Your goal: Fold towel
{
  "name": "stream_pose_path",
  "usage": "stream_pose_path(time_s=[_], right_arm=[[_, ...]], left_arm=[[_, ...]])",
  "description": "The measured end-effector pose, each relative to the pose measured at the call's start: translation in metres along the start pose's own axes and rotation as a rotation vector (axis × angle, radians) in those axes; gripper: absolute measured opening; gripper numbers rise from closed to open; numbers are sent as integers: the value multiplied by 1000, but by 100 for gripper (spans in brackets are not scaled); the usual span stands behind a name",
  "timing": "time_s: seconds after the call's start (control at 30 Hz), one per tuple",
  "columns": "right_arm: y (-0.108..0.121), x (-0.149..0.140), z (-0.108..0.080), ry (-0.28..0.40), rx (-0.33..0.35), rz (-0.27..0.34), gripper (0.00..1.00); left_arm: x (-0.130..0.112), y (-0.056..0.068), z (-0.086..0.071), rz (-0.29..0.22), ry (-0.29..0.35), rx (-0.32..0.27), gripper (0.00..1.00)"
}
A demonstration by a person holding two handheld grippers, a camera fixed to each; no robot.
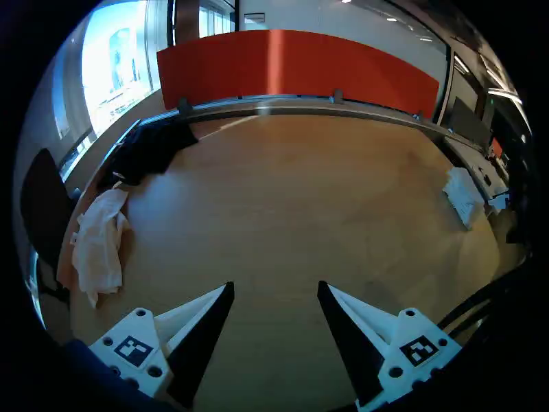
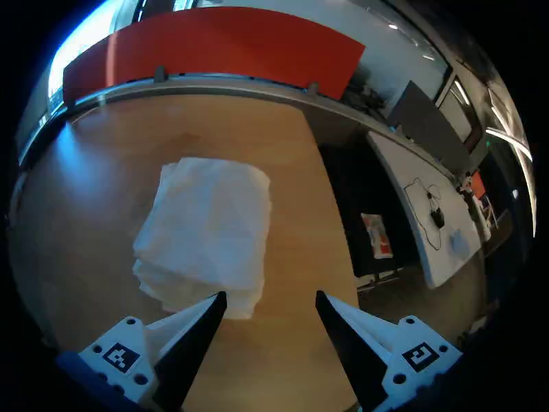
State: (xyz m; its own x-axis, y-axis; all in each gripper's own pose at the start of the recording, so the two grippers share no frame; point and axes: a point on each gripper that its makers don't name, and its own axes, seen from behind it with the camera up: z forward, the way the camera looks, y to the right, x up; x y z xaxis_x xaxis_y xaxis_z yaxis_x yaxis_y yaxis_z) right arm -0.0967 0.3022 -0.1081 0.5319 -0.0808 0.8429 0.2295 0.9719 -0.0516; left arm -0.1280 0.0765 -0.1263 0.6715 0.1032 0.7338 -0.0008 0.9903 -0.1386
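In the right gripper view a stack of folded white towels lies on the wooden table, just ahead of my right gripper, which is open with nothing between its fingers. Its left finger overlaps the stack's near edge. In the left gripper view my left gripper hovers open over bare wood. A crumpled white towel lies at the table's left edge, and the folded stack sits far right.
A dark cloth lies at the far left corner. An orange partition runs along the table's back edge. Right of the table stand a white desk with cables and a dark gap with the floor below.
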Motion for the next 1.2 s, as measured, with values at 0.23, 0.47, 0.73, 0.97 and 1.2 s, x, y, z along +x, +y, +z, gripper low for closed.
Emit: stream_pose_path(time_s=[0.23,0.47,0.73,0.97,1.2], right_arm=[[-11,10,-6,41,11,9,100],[-33,34,-18,138,51,34,100],[-57,70,-36,278,94,97,100],[-65,98,-52,414,114,157,100],[-70,117,-69,524,119,199,100]], left_arm=[[2,-1,-1,-3,9,-1,90],[8,-5,0,-9,24,5,90],[17,-7,0,-11,46,8,90],[28,-8,2,-9,66,11,90],[41,-11,5,-18,99,19,90]])
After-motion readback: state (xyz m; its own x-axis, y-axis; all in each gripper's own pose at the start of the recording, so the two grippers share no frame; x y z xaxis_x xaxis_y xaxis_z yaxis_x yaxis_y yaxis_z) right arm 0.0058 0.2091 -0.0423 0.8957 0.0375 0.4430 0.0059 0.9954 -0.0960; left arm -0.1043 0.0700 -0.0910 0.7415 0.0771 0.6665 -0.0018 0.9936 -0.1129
